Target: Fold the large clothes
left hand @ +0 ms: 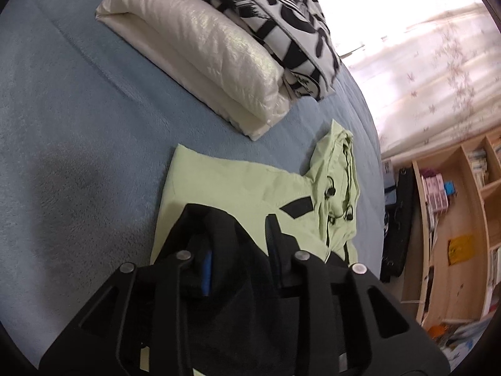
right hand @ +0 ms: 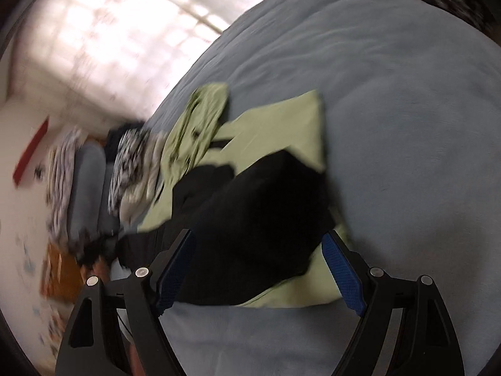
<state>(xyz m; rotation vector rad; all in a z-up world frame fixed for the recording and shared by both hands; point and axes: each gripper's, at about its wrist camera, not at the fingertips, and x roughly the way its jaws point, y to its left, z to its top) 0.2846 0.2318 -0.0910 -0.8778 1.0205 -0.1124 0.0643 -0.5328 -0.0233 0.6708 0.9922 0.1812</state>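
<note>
A light green hooded jacket (left hand: 231,185) with black panels lies flat on the blue bed cover (left hand: 78,125), its hood (left hand: 338,181) toward the bed's right edge. My left gripper (left hand: 233,219) sits low over the jacket's near end. Its fingers stand a little apart with loose black cloth (left hand: 241,266) between them, and one blue pad (left hand: 206,269) shows bare. The right wrist view is blurred. In it my right gripper (right hand: 256,250) is wide open just above the jacket's black part (right hand: 266,219), with green cloth (right hand: 281,125) beyond. Nothing is pinched between its blue pads (right hand: 341,269).
A folded white quilt (left hand: 203,50) and black-and-white patterned bedding (left hand: 281,9) lie at the far side of the bed. A wooden shelf (left hand: 454,219) and a pale curtain (left hand: 422,62) stand past the bed's right edge. Patterned cloth (right hand: 131,163) lies heaped off the bed.
</note>
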